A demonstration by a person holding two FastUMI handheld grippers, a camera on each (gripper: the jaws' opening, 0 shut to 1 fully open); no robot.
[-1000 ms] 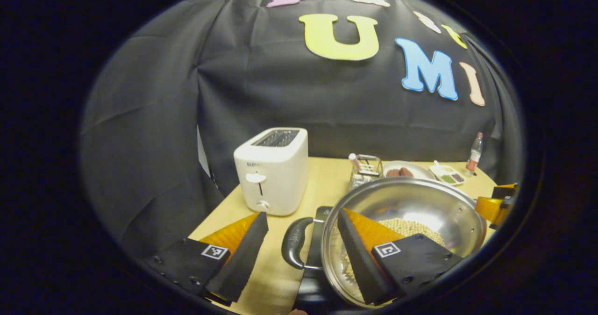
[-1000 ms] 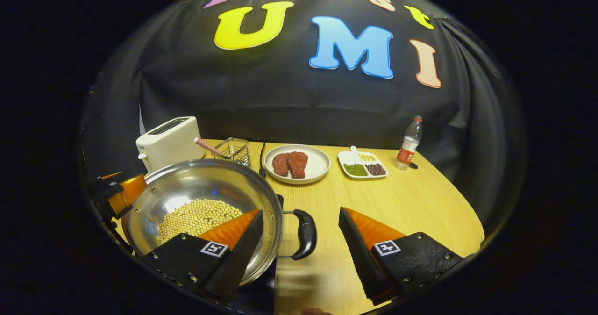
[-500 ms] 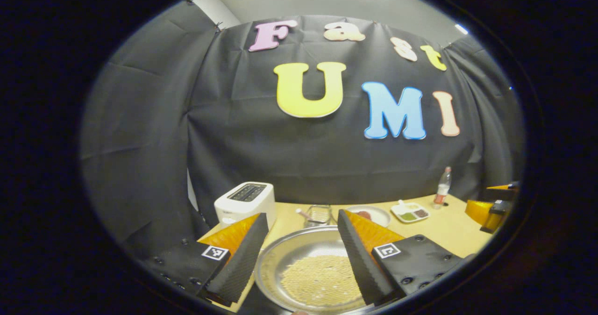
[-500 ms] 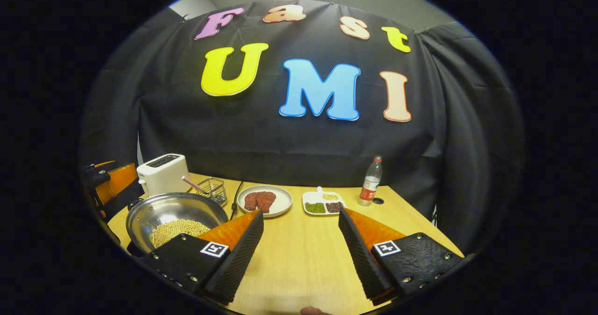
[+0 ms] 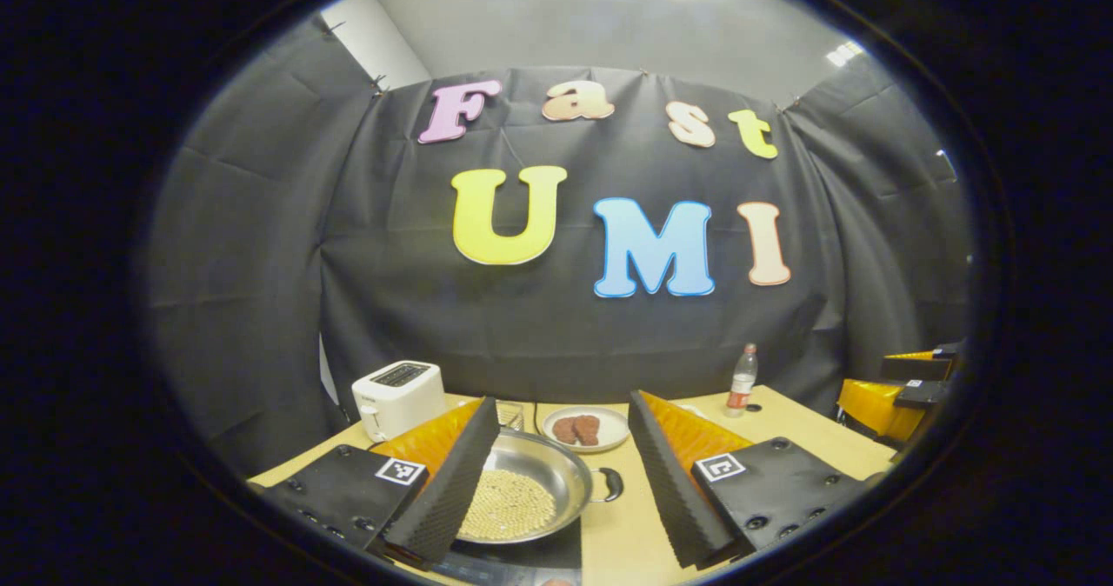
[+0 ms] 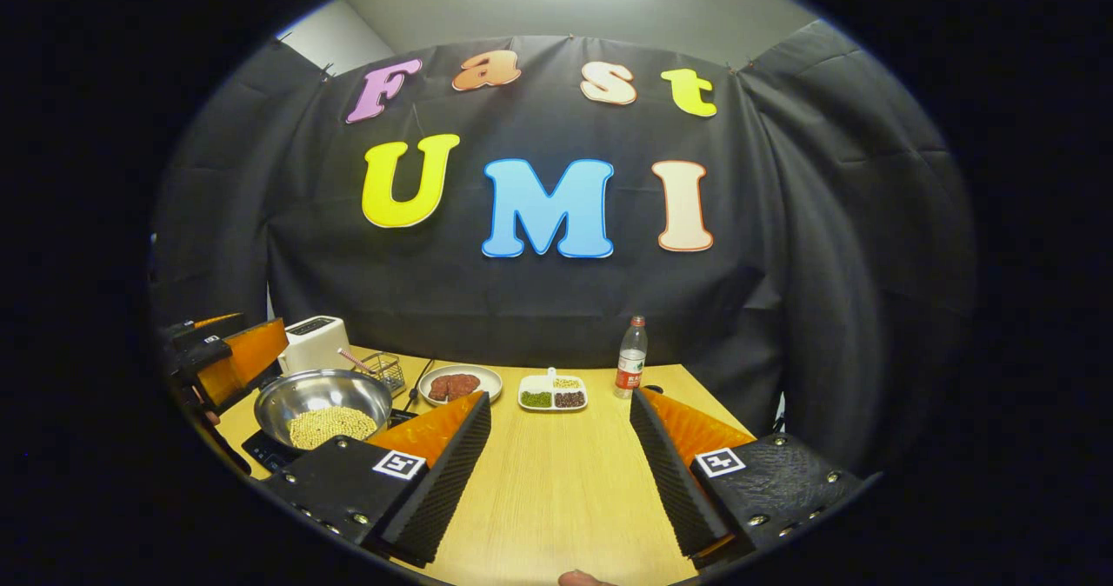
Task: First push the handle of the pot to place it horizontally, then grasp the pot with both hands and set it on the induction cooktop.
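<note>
Sitting on the cooktop (image 5: pixel 530 556) at seven o'clock on the table (image 6: pixel 556 473), the pot (image 5: pixel 522 490) looks placed, its handle (image 5: pixel 612 483) level, both the left gripper (image 5: pixel 563 473) and right gripper (image 6: pixel 561 473) spread empty, so nothing remains but backing clear.

We are pulling both grippers back and up from the pot (image 5: pixel 522 495), now sitting released on the induction cooktop (image 5: pixel 530 556); left gripper (image 5: pixel 563 482) and right gripper (image 6: pixel 561 473) are tilting toward the wall, jaws apart.
</note>
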